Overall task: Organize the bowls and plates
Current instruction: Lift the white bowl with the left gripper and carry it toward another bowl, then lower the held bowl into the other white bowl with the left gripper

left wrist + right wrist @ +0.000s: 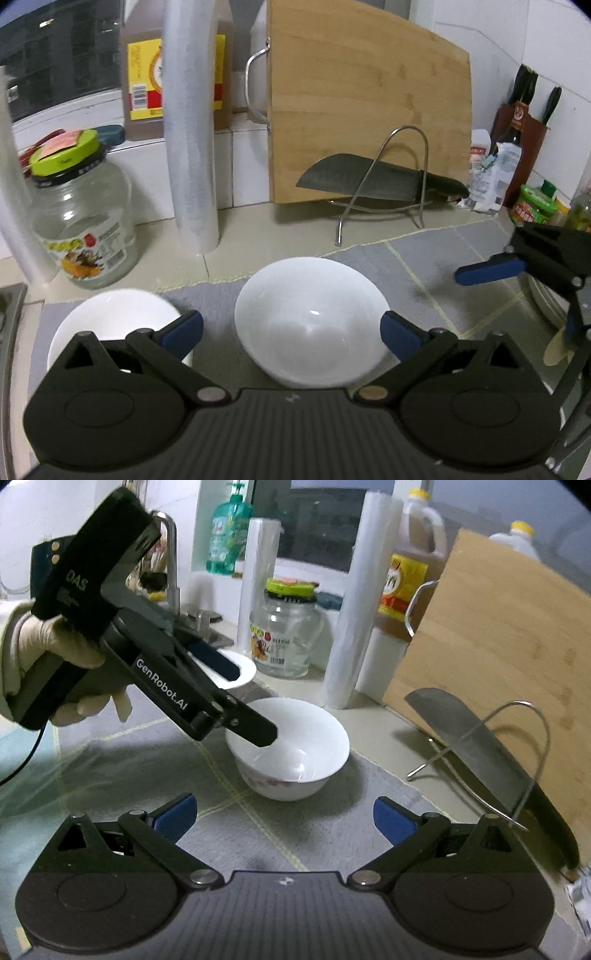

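Observation:
A white bowl (310, 325) with a faint floral band outside (291, 746) rests on the grey mat. My left gripper (291, 330) is open, and its blue fingers (188, 328) stand to either side of the bowl without closing on it. In the right wrist view a gloved hand (55, 642) holds that left gripper (240, 698) tilted down over the bowl's left rim. A second white bowl (110, 317) sits just left of the first, also seen behind the left gripper (242, 668). My right gripper (282, 819) is open and holds nothing, a short way in front of the bowl.
A glass jar with a green lid (81, 218), two plastic-wrap rolls (190, 129) and an oil bottle (142, 74) line the back. A cutting board (369, 110) leans behind a cleaver on a wire rack (369, 181). A plate rim (546, 306) shows at the right, a faucet (170, 561) at the left.

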Tool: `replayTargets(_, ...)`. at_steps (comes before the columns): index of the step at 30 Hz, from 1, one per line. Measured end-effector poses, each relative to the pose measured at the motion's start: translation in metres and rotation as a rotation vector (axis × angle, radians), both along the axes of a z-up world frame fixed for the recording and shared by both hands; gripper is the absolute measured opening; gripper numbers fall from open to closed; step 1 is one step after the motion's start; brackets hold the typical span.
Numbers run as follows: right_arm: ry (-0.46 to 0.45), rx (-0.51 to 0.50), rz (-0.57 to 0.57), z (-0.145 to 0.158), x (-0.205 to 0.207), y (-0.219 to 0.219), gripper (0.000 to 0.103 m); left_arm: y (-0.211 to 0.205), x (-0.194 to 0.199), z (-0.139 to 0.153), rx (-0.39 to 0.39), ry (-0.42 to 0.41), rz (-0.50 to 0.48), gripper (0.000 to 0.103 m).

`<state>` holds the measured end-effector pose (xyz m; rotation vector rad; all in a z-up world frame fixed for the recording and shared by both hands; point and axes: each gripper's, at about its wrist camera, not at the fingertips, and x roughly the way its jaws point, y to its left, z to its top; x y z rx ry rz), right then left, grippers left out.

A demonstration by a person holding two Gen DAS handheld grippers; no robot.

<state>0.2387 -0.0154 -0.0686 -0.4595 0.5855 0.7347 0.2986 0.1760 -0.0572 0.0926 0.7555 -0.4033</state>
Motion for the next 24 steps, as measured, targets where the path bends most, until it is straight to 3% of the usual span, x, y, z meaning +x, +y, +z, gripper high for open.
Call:
replayTargets(10, 0.051, -0.003, 0.02, -0.014, 0.037, 0.012, 0.103, -0.006, 0.035, -0.006, -0.011, 0.064, -0.029, 0.094)
replayTargets(18, 0.073, -0.007, 0.043, -0.021, 0.054, 0.023, 0.101, -0.006, 0.048, -0.015, -0.011, 0.107, -0.038, 0.079)
replayTargets(24, 0.093, -0.011, 0.055, -0.024, 0.058, 0.027, 0.089, -0.007, 0.052, -0.019, -0.011, 0.124, -0.048, 0.072)
